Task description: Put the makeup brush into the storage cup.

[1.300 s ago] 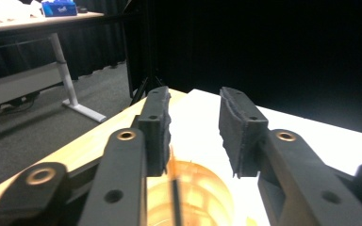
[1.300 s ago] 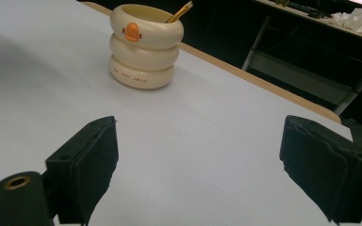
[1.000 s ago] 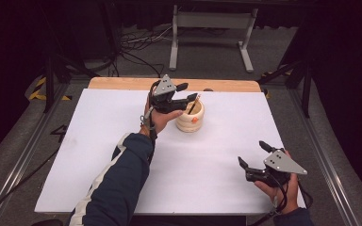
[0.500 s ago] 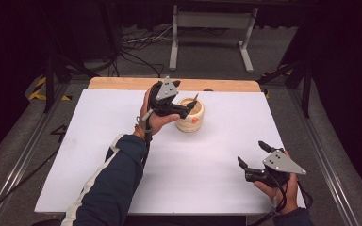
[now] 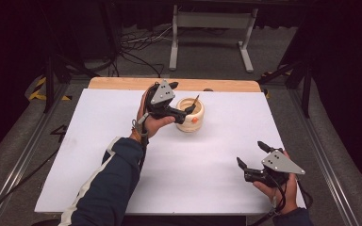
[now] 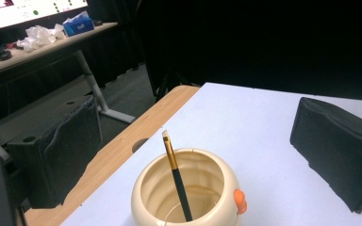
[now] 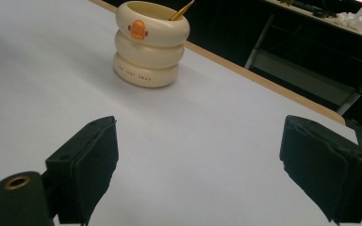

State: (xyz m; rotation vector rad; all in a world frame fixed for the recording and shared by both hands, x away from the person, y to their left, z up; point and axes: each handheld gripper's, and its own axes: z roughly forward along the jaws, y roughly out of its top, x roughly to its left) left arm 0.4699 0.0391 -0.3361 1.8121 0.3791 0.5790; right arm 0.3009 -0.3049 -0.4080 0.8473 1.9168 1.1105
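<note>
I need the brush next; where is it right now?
The brush stands tilted inside the cream duck-faced holder near the table's far edge in the high view, with the left gripper at the holder's rim.

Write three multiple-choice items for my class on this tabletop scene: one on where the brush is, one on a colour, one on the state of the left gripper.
1. Where is the brush?
A. Flat on the table
B. Standing in the cream holder
C. Between the right gripper's jaws

2. What colour is the beak on the holder?
A. Orange
B. Blue
C. Green

3. How is the left gripper?
A. Shut on the brush
B. Shut on the holder's rim
C. Open, over the holder

Answers: 1 B, the brush leans inside the holder. 2 A, the beak shows orange in both gripper views. 3 C, its jaws stand wide apart, gripping nothing.
</note>
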